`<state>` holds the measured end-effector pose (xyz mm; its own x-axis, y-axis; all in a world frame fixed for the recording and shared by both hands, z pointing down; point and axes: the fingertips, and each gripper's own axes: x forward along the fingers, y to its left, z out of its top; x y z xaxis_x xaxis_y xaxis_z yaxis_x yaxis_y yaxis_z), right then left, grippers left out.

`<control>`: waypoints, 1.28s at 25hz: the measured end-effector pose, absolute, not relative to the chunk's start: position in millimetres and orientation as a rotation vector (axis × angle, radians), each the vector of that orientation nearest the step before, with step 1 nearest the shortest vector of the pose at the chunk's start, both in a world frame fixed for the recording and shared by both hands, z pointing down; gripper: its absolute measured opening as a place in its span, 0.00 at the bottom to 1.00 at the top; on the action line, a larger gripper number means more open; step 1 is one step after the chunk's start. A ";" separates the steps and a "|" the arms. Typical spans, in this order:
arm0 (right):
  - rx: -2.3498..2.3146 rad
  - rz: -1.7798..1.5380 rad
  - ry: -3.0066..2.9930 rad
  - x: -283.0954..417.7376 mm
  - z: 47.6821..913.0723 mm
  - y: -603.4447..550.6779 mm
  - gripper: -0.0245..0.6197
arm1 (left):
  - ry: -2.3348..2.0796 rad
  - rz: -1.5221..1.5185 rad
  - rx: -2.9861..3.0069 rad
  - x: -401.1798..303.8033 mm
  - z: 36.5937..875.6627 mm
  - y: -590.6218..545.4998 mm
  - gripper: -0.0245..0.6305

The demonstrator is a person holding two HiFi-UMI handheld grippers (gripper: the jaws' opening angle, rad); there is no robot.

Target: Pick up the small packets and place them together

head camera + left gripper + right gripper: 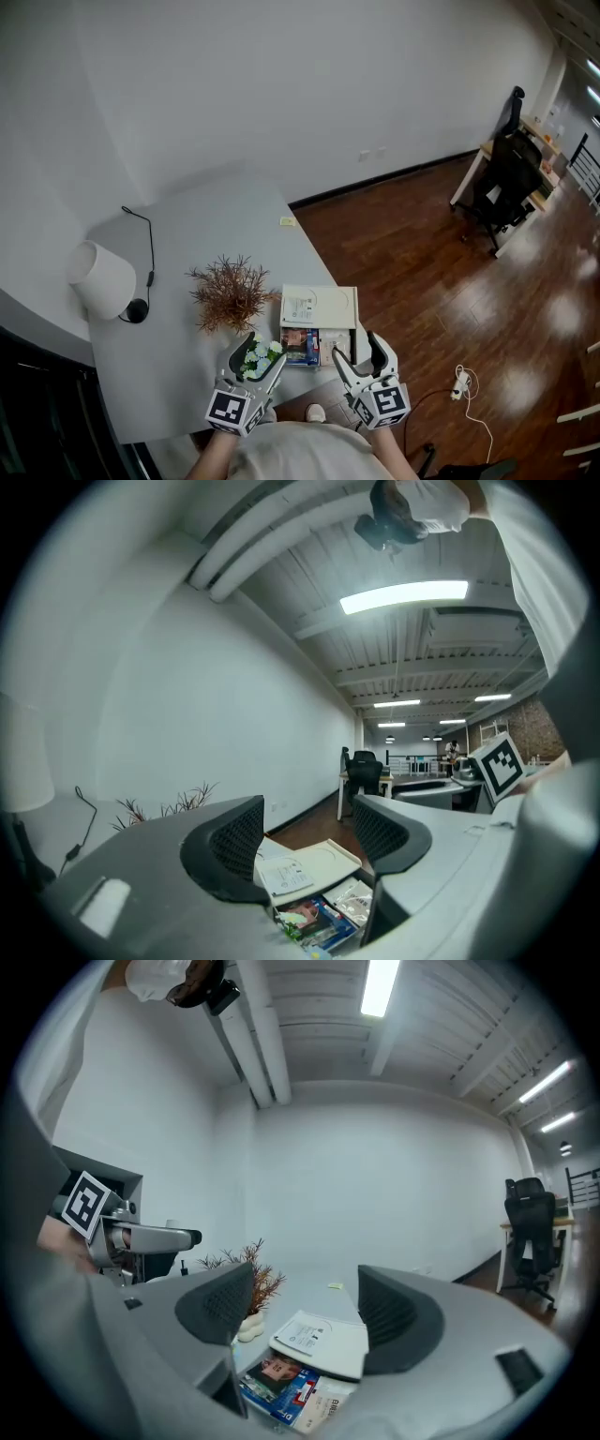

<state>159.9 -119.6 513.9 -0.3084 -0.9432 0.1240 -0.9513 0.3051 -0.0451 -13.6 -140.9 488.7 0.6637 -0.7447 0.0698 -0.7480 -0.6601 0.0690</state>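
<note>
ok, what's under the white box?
A blue packet and a white packet stick out from under the box; their far ends are covered, as is anything else beneath it.

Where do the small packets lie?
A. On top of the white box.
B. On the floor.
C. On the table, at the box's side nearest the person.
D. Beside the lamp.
C: the head view shows the blue packet and the white packet on the grey table, just at the near edge of the white box, far from the lamp.
</note>
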 end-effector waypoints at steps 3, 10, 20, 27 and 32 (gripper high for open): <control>1.729 0.149 -2.469 153.3 521.0 -122.6 0.57 | -1.252 0.062 2.775 -14.2 491.6 -138.6 0.50; 1.297 0.336 -2.340 115.1 635.1 -135.9 0.57 | -1.379 0.002 2.702 -37.8 491.6 -135.9 0.50; 0.953 0.509 -2.057 62.3 778.1 -177.8 0.57 | -1.475 0.044 2.643 -66.7 497.9 -115.8 0.50; 0.858 0.471 -1.971 48.4 793.1 -190.5 0.55 | -1.508 0.050 2.617 -84.7 499.2 -114.0 0.50; 0.864 0.348 -1.960 50.1 788.3 -191.4 0.33 | -1.491 0.051 2.627 -86.7 501.3 -116.2 0.50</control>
<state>50.1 -191.4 788.3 -0.3157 -0.4299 0.8459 -0.6946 0.7120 0.1026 -86.7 -116.2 501.3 0.5141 -0.8531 0.0888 -0.8572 -0.5074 0.0882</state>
